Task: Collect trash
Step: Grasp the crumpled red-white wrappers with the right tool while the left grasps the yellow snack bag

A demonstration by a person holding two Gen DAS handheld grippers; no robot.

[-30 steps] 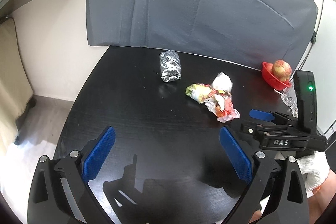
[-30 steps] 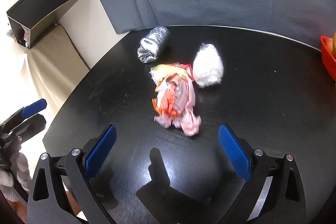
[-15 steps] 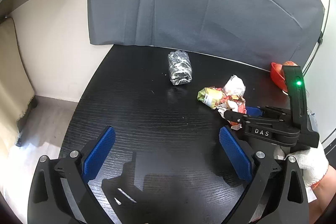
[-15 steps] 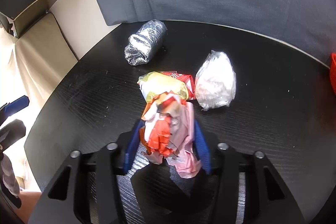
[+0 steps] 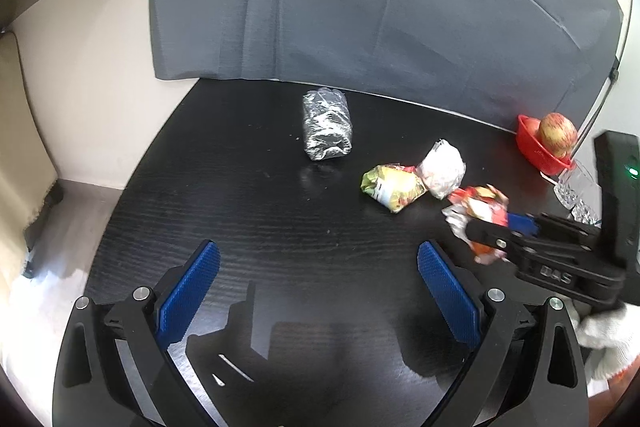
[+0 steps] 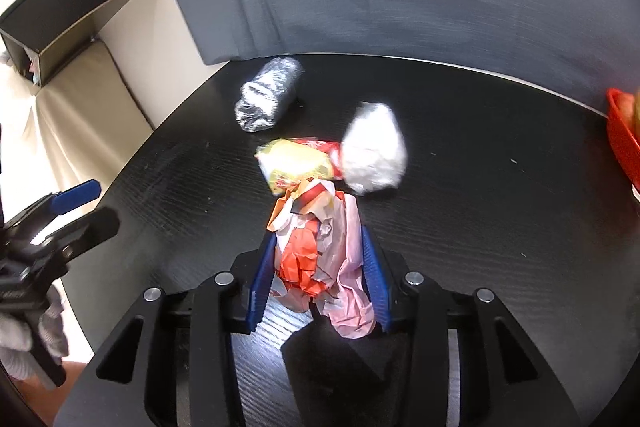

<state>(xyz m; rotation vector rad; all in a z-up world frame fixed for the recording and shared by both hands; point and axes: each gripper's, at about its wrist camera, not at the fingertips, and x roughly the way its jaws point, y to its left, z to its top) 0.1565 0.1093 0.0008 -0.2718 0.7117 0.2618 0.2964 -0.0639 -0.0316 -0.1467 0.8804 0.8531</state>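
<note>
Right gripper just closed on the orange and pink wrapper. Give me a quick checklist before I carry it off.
1. Grip: the right gripper has both pads against the crumpled orange and pink wrapper: ok.
2. Wrapper clear of the table: cannot tell; its lower end hangs loose below the pads.
3. Neighbours free: the yellow wrapper sits right at the held wrapper's top end, contact cannot tell; the white ball looks apart.
4. Left gripper open, holding nothing, out of the path: ok.
5. Red bowl with apple and the glass stand close to the right gripper: not ok, mind the swing.
6. Bin location: cannot tell, none in view.
</note>
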